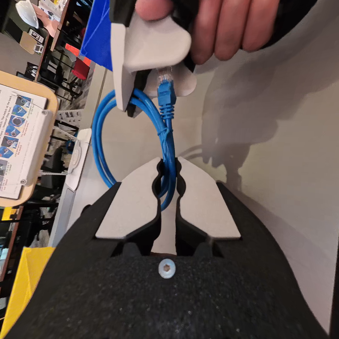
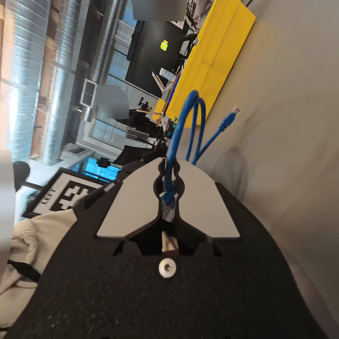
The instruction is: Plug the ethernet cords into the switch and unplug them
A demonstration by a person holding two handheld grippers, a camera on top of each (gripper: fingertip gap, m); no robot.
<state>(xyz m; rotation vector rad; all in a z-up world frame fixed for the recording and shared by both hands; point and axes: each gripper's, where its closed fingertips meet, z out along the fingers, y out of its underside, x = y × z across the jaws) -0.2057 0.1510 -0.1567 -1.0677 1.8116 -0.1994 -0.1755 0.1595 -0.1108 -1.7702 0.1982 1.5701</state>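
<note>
Both sets of jaws clamp the coiled blue cord (image 1: 166, 146) – its free plug (image 1: 166, 91) points away from the left jaws, beside the right gripper (image 1: 135, 102) – switch unseen

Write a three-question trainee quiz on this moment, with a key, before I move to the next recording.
1. True or false: the left tool is shut on the coiled blue ethernet cord.
2. Multiple choice: in the left wrist view, the free plug near the right tool is A) seated in a port, B) bare in the air, C) lying in the yellow bin.
3. Fill in: the right tool clamps the cord's other ____ end deep between its fingers.

Key: 1 true; 2 B; 3 plug.
</note>
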